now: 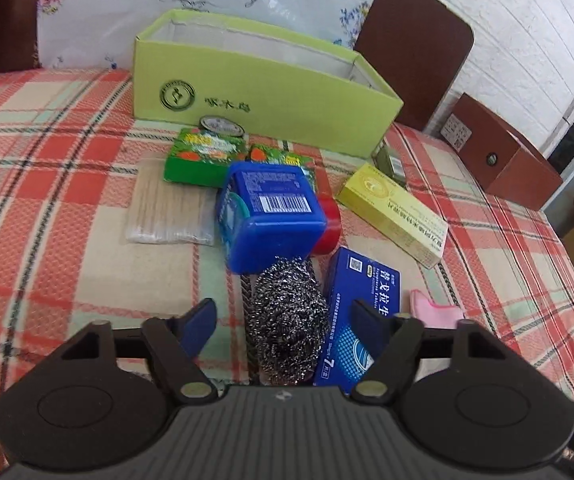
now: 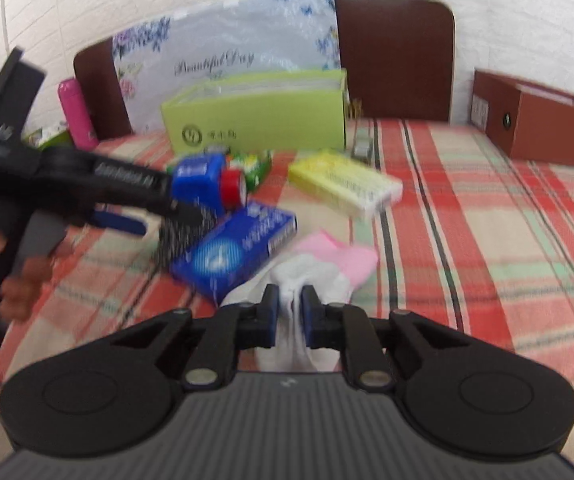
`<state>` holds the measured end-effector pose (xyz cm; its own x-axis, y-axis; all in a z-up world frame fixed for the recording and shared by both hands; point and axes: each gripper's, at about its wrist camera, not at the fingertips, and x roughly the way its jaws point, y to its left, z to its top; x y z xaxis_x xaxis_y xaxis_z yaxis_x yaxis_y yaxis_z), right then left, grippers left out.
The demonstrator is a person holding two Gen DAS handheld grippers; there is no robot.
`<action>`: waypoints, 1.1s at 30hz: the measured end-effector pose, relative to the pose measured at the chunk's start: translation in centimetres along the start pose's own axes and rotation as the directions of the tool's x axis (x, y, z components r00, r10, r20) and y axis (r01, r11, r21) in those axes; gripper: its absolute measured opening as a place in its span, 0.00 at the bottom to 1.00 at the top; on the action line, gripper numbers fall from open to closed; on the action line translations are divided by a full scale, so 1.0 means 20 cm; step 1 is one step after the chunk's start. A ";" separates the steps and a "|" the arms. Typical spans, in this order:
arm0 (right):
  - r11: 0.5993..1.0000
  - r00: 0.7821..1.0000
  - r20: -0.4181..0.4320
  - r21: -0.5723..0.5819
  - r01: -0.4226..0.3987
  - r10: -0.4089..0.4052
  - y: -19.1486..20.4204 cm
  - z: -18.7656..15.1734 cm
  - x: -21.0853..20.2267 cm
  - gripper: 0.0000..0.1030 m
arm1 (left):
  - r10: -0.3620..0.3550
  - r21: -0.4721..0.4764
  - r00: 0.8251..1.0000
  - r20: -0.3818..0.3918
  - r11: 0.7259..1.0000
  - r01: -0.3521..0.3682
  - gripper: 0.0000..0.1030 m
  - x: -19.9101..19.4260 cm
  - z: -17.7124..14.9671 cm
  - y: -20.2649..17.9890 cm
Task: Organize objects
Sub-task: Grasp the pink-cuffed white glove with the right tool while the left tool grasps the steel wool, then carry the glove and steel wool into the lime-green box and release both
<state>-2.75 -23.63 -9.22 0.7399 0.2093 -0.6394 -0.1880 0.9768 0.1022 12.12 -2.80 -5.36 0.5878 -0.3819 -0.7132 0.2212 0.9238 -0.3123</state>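
Note:
My left gripper [image 1: 285,312] is open, its fingers either side of a steel wool scourer [image 1: 287,324] on the plaid cloth. Behind the scourer lie a blue container with a red cap [image 1: 271,216], green packets [image 1: 203,156], a pack of sticks [image 1: 167,208], a blue box [image 1: 361,312] and a yellow box [image 1: 395,212]. An open green box [image 1: 263,92] stands at the back. My right gripper [image 2: 289,300] is shut on a white and pink sock [image 2: 319,268]. The left gripper [image 2: 127,216] shows in the right wrist view over the scourer.
A brown box [image 2: 543,124] stands at the right edge of the bed. A pink bottle [image 2: 75,116] stands at the back left. A floral bag [image 1: 207,4] and brown headboard [image 2: 395,52] rise behind the green box. A small round tin [image 1: 221,125] lies against the green box.

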 end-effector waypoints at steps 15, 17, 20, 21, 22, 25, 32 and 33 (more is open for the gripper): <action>0.997 0.999 -0.027 0.059 0.040 -0.038 0.01 -0.02 0.08 0.55 | 0.117 0.069 0.993 0.005 0.991 -0.117 0.57 -0.29 -0.20 0.15; 0.997 0.999 -0.022 0.061 0.039 -0.038 0.01 -0.02 0.07 0.55 | 0.110 0.058 0.994 -0.015 0.992 -0.108 0.56 -0.26 -0.18 0.16; 0.997 0.999 -0.018 0.057 0.051 -0.050 0.00 -0.02 0.06 0.55 | 0.051 0.033 0.998 -0.040 0.998 -0.050 0.51 -0.24 -0.16 0.17; 0.997 0.999 -0.018 0.061 0.050 -0.049 0.00 -0.01 0.06 0.55 | 0.057 0.034 0.997 -0.043 0.998 -0.056 0.51 -0.23 -0.16 0.16; 0.997 0.999 -0.019 0.064 0.049 -0.048 0.00 -0.01 0.07 0.55 | 0.067 0.039 0.997 -0.040 0.997 -0.065 0.51 -0.23 -0.16 0.16; 0.996 0.998 -0.029 0.068 0.050 -0.048 0.00 -0.01 0.10 0.55 | 0.082 0.043 0.996 -0.044 0.996 -0.080 0.51 -0.22 -0.16 0.15; 0.997 0.999 -0.033 0.066 0.034 -0.031 0.02 0.00 0.13 0.47 | 0.072 0.020 0.996 -0.049 0.997 -0.071 0.44 -0.20 -0.16 0.17; 0.997 0.999 -0.033 0.064 0.034 -0.032 0.02 0.00 0.13 0.43 | 0.066 0.021 0.996 -0.052 0.998 -0.065 0.44 -0.20 -0.16 0.17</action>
<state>-0.93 -22.64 -10.92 0.7236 0.1763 -0.6673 -0.1208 0.9843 0.1291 8.04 1.79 -5.56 0.5599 -0.3206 -0.7640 0.1984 0.9472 -0.2520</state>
